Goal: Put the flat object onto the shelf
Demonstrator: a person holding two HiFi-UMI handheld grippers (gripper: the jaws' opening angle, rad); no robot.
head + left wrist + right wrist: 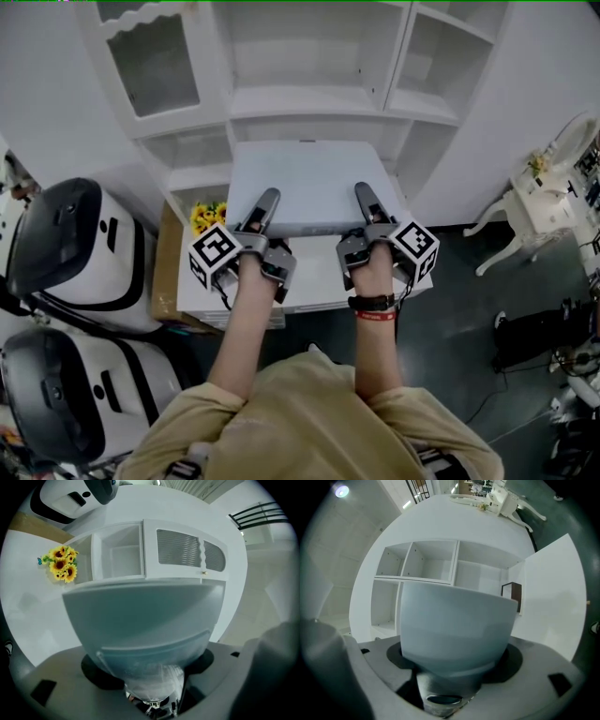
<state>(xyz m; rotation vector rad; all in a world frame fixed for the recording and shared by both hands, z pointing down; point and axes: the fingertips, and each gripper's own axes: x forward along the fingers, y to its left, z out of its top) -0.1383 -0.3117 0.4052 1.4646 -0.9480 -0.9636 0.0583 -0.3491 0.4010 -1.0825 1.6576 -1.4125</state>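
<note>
The flat object (309,183) is a pale grey-blue slab held level in front of the white shelf unit (309,98). My left gripper (266,201) is shut on its near left edge, with its upper finger lying on top of the slab. My right gripper (364,195) is shut on the near right edge the same way. In the left gripper view the flat object (145,616) fills the jaws, with the shelf unit (122,550) behind it. In the right gripper view the flat object (454,625) likewise sits between the jaws before the open shelf compartments (431,559).
A white table (309,281) lies below my hands, with yellow sunflowers (208,217) on its left. A cardboard box (169,262) and two white-and-black machines (66,244) stand on the left. An open cabinet door (553,597) and an ornate white side table (539,202) are on the right.
</note>
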